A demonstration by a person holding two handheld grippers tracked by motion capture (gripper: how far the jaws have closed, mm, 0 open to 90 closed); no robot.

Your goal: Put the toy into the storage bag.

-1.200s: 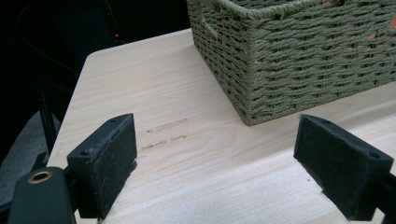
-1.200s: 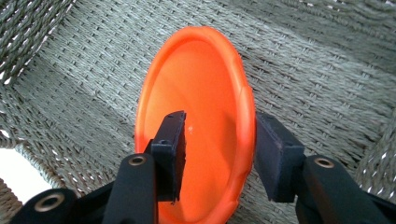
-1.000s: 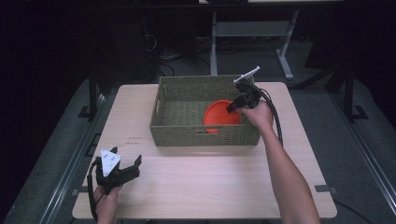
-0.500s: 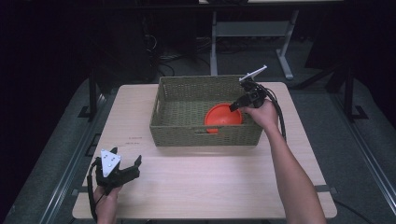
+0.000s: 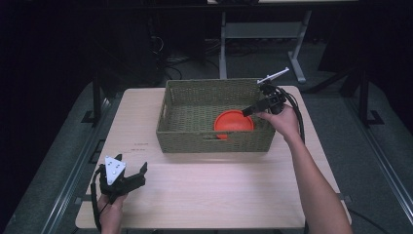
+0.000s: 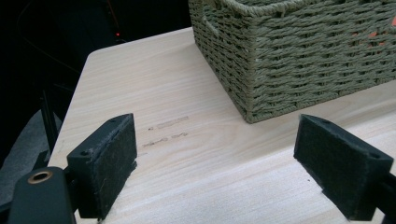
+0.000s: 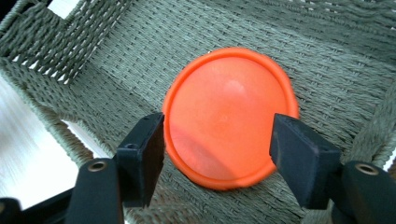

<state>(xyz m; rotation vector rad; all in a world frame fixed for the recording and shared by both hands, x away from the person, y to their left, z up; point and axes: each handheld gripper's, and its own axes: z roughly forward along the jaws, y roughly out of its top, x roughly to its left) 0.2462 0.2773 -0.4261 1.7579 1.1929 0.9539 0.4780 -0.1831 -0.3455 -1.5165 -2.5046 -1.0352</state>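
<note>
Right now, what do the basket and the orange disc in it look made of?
Basket: olive-green woven cord or paper rope, matte, with twisted strands visible in the weave. Orange disc: probably plastic or silicone, smooth with a soft sheen and a raised molded rim.

Overhead and jaw-mounted views sharing basket (image 5: pixel 214 141)

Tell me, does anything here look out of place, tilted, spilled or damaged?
Nothing stands out. The orange disc lies flat on the bottom of the woven basket, which stands square on the table. The right gripper is open above the disc, its jaws just opened. The left gripper rests open near the table's front edge.
</note>
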